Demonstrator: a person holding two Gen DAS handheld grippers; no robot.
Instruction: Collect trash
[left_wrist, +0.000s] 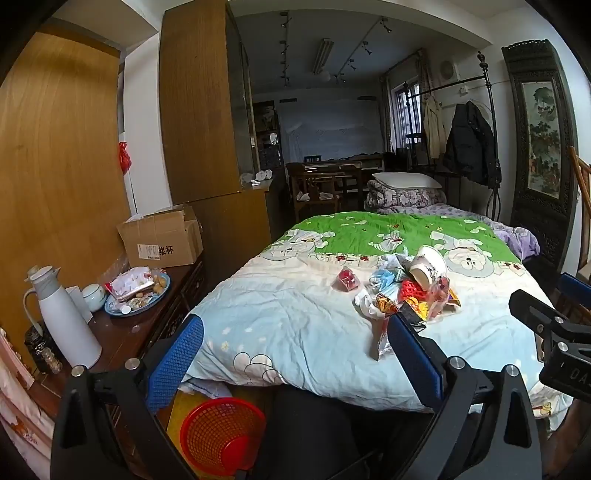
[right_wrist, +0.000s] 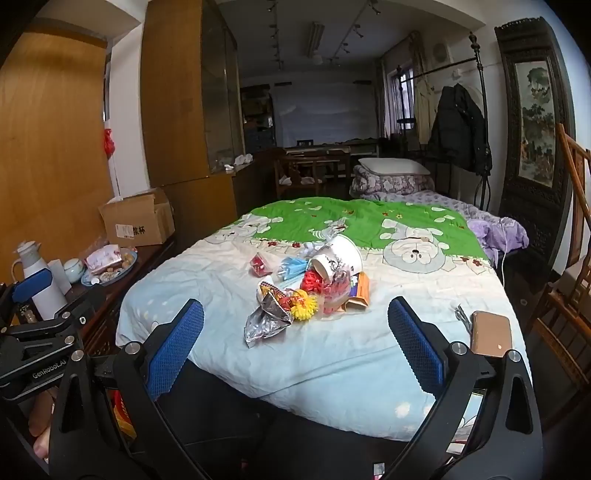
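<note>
Both tools hang above the near end of the bed (right_wrist: 229, 295), tilted a little downward, and neither touches anything. The left tool (left_wrist: 295, 354) has its blue-padded jaws spread wide with nothing between them; the right tool (right_wrist: 295, 347) stands just as wide and just as empty.

The trash lies in one loose heap of wrappers and scraps (right_wrist: 310, 291) in the middle of the pale blue cartoon-print quilt (left_wrist: 280, 314), ahead of both tools and well apart from them. At its far side a white paper cup with a dark printed pattern (right_wrist: 338, 256) lies tipped over, mouth toward the camera. In front of it sit a crumpled silver foil wrapper (right_wrist: 264, 319), a yellow spiky ball-shaped thing (right_wrist: 304, 306), red netting (right_wrist: 314, 282) and an orange carton (right_wrist: 360, 291). A small red packet (right_wrist: 260, 264) lies just apart from the heap, on its left.

On the floor at the foot of the bed — seen under the left tool — stands a red plastic mesh basket (left_wrist: 221, 432). A brown flat phone-like slab (right_wrist: 491, 332) rests on the quilt near the right tool's right finger. Left of the bed, a dark wooden surface (left_wrist: 129, 332) carries a white thermos jug (left_wrist: 62, 317), a blue plate of snacks (left_wrist: 140, 295) and a cardboard box (left_wrist: 162, 236).
</note>
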